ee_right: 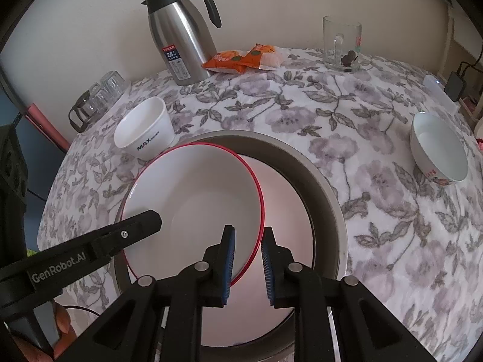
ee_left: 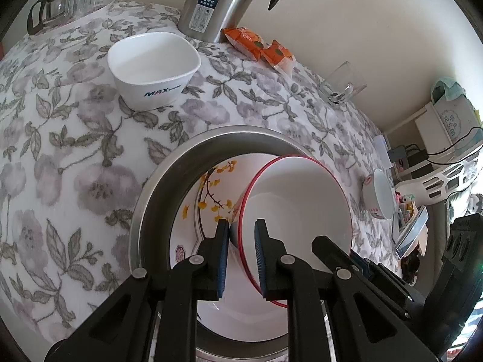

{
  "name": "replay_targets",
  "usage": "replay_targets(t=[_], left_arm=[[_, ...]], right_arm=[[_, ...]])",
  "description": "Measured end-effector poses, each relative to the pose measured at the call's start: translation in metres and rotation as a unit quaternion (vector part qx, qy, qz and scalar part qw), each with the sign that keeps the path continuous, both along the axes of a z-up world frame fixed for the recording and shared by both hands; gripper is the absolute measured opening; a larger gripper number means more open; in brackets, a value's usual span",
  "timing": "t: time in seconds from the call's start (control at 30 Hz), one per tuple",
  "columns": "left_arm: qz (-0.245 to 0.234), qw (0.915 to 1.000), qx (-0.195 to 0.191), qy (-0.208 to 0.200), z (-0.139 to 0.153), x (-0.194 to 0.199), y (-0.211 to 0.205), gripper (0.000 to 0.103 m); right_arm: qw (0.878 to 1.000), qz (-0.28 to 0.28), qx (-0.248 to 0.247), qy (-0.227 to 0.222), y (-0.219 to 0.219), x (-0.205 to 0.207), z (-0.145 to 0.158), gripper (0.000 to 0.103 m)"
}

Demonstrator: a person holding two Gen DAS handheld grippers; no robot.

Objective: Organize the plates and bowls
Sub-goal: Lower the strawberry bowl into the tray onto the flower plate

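Both grippers straddle the red-rimmed bowl's [ee_right: 193, 199] edge: the left gripper [ee_left: 240, 252] looks clamped on it, while the right gripper [ee_right: 248, 264] sits narrowly parted, rim against its left pad. Tilted, the bowl hangs over a plate [ee_left: 208, 199] inside the steel basin [ee_right: 326, 193], with a square bowl [ee_right: 145, 134] and small bowl [ee_right: 439, 154] apart on the tablecloth [ee_right: 377, 138].

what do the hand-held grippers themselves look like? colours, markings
Both alike: the left hand-held gripper and right hand-held gripper have matte black plastic linkage arms with silver round pivot pins and two flat fingers lined with ribbed blue pads. The right wrist view shows white "GenRobot.AI" lettering on the left unit's side.
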State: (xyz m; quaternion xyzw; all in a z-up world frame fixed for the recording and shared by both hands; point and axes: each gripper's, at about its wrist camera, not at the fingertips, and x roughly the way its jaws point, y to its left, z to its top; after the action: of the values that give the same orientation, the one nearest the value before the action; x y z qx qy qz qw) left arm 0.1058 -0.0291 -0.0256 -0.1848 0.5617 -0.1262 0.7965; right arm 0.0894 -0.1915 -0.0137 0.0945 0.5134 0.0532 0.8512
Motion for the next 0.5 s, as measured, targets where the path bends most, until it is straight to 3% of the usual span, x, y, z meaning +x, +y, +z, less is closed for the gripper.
replay_targets(t=[0.5], left_arm=[[0.008,0.9998,-0.014,0.01,-0.001,-0.0002,0.0038,0.016]], right_arm=[[1.0,-0.002,0.008,0.01,0.0,-0.0001,0.0006,0.022]])
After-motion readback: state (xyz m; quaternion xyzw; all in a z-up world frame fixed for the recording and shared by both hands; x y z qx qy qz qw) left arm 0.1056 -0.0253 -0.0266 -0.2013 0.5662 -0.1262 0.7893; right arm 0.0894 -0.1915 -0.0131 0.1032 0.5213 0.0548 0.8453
